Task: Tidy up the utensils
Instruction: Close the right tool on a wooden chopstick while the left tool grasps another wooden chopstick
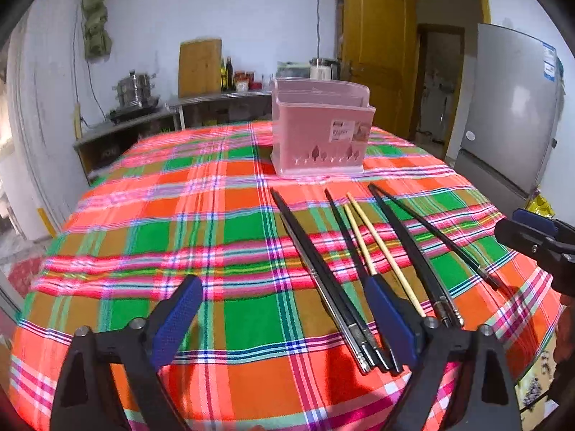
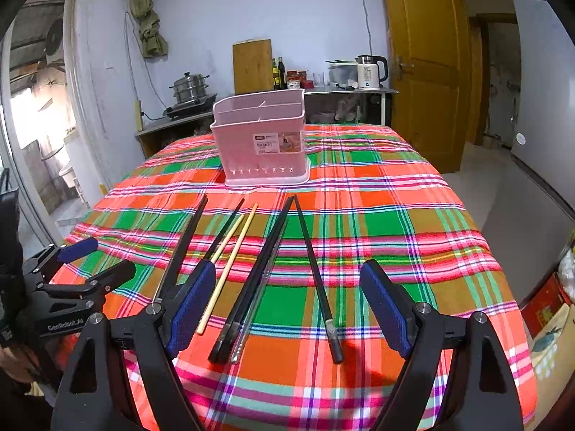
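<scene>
I hover both grippers, left [image 1: 284, 312] and right [image 2: 287, 309], over the plaid cloth [image 1: 143, 244], jaws spread wide and gripping nothing. Chopsticks [image 2: 262, 269] lie loose in front of the pink basket [image 2: 260, 140], the landmark at the table's far end.

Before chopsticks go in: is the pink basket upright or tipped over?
Upright. The pink basket stands on its base on the plaid tablecloth, open top upward, dividers visible inside.
</scene>
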Motion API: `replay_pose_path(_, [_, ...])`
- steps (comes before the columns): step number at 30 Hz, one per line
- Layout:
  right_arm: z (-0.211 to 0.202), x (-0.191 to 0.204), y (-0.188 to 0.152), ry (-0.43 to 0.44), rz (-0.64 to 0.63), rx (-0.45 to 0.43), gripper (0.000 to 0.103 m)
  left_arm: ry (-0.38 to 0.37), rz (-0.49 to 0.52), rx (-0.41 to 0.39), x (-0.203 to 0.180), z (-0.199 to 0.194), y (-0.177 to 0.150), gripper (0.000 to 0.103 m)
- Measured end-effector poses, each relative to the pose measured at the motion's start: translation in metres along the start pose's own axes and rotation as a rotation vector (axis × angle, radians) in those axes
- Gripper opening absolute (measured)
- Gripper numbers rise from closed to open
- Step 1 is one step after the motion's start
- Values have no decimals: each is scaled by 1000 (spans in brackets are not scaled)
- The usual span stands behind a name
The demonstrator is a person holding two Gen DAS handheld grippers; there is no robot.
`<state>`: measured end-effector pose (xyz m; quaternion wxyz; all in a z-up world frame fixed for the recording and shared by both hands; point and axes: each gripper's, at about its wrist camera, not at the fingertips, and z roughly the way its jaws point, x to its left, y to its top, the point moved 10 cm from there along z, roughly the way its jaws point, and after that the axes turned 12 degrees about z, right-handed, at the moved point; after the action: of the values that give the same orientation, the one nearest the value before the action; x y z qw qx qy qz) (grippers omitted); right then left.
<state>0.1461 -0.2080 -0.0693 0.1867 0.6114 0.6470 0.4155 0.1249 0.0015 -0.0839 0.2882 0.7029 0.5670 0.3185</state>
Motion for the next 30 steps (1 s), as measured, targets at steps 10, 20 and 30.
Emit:
replay_pose_path(10, [35, 19, 9, 43, -21, 66, 74, -80, -102, 171, 18, 54, -8, 69])
replay_pose_path(20, [83, 38, 11, 51, -50, 163, 36, -147, -143, 210, 20, 77, 16, 56])
replay_pose_path(30, [138, 54, 8, 96, -20, 304, 16, -191, -114, 225, 24, 89, 32, 47])
